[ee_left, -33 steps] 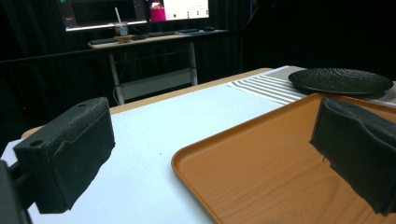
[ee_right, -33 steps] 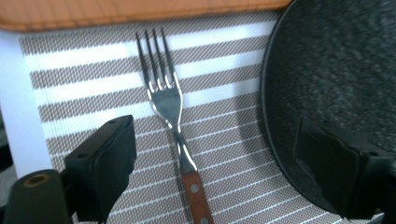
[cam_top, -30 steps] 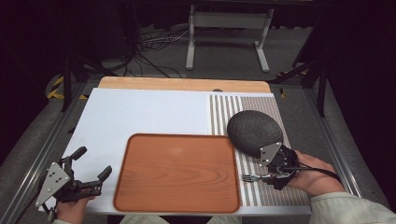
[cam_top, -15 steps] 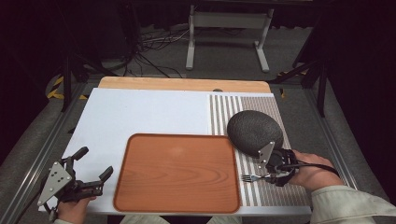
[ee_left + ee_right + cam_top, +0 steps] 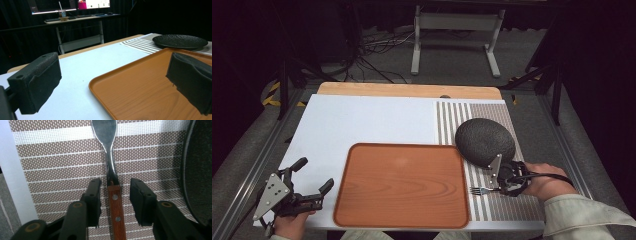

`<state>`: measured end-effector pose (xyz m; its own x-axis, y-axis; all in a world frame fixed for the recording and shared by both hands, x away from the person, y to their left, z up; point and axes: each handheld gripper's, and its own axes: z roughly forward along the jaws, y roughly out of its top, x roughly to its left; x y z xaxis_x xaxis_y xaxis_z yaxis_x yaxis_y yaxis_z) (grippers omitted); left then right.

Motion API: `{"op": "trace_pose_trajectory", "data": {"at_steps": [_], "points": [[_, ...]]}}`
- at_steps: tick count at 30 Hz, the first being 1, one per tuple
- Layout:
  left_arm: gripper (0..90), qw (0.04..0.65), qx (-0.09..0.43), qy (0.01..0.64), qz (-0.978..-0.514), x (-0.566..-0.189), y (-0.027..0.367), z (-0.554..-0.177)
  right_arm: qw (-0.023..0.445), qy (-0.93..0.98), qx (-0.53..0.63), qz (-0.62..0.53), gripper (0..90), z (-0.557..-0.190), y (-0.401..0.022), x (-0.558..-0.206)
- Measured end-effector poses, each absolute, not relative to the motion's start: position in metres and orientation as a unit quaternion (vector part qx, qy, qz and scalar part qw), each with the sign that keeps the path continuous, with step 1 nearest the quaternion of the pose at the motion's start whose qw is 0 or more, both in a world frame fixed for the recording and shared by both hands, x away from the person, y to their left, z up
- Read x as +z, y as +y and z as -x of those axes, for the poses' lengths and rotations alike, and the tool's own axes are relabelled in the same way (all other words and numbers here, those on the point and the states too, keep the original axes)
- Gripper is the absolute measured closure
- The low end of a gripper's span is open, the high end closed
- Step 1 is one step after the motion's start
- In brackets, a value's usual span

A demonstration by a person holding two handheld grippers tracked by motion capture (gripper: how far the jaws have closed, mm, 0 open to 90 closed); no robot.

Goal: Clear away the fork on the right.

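Fork (image 5: 115, 202) flat on the striped placemat (image 5: 62, 170) between tray (image 5: 402, 185) and dark plate (image 5: 484, 140), wooden handle straddled by the just-closing, not yet touching right gripper (image 5: 115, 195) for a pickup; left gripper (image 5: 112, 82) parked open beside the tray, holding nothing.

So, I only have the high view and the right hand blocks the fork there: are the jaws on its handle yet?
Observer: Not yet. In the right gripper view the right gripper straddles the fork's wooden handle; its jaws have just been closing, with a gap left each side.
Operator: Is the handle centred?
Observer: Roughly; it lies slightly nearer the jaw on that view's left.
Operator: And the left gripper?
Observer: The left gripper is open, one pad over the orange tray, holding nothing.
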<state>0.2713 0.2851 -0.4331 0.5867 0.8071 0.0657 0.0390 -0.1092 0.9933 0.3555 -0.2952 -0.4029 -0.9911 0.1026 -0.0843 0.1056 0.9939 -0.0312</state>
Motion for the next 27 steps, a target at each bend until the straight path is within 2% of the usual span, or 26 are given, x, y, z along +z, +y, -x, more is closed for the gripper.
{"op": "trace_pose_trajectory", "data": {"at_steps": [11, 27], "points": [[0.3, 0.588, 0.327, 0.316, -0.669, -0.4330, 0.2852, -0.2713, 0.021, 0.999, -0.030, -0.040, 74.8, -0.3610, -0.2987, -0.4132], [0.3, 0.591, 0.326, 0.318, -0.666, -0.4331, 0.2861, -0.2713, 0.023, 0.999, -0.030, -0.004, 77.3, -0.3597, -0.2990, -0.4135]]}}
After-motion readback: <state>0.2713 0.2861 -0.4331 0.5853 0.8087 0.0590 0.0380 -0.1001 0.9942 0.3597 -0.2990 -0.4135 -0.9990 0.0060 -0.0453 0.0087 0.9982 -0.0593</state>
